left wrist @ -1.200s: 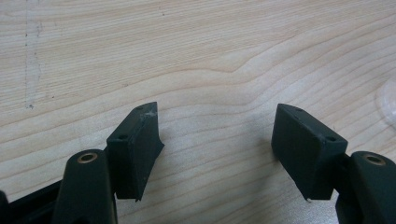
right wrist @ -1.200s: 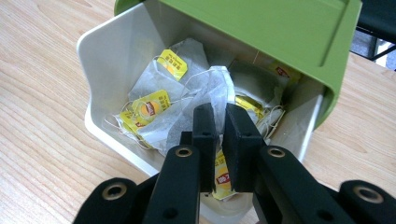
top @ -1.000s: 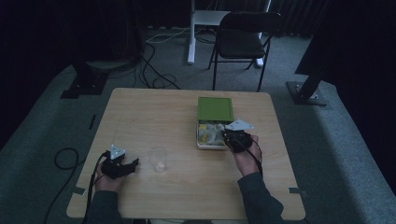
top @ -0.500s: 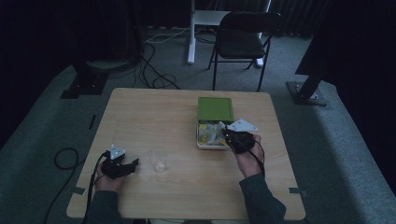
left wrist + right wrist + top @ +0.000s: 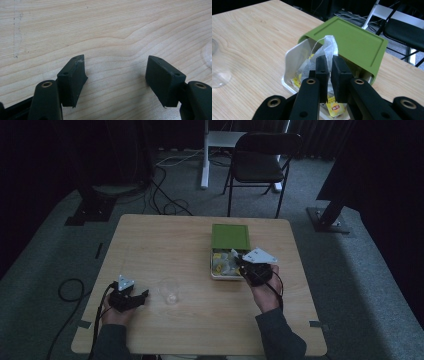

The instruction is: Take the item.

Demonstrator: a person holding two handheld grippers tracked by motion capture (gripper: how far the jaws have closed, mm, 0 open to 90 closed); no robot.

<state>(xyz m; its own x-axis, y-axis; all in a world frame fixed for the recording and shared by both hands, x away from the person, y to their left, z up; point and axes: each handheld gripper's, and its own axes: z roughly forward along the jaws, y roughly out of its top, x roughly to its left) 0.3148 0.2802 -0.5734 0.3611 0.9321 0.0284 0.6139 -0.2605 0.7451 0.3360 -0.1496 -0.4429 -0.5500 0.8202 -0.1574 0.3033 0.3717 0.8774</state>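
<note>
A white box [image 5: 216, 273] [image 5: 293, 56] holding tea bags lies right of the table's middle, its green lid [image 5: 230, 236] [image 5: 352, 43] resting against its far side. My right gripper [image 5: 243, 266] [image 5: 330, 63] is over the box, shut on a tea bag [image 5: 325, 48] whose white pouch sticks up between the jaws, a string trailing from it. Yellow tags [image 5: 334, 108] lie in the box below. A clear glass cup [image 5: 170, 291] [image 5: 218, 72] stands near the table's front middle. My left gripper [image 5: 142, 296] [image 5: 116, 75] rests low over bare wood at the front left, open and holding nothing.
The wooden table [image 5: 165, 245] has free room across its left and far parts. A black folding chair [image 5: 262, 162] stands beyond the far edge. Cables [image 5: 67, 290] run on the floor at the left.
The right gripper has shifted slightly at the box with the tea bag in it. The left gripper has stayed in place.
</note>
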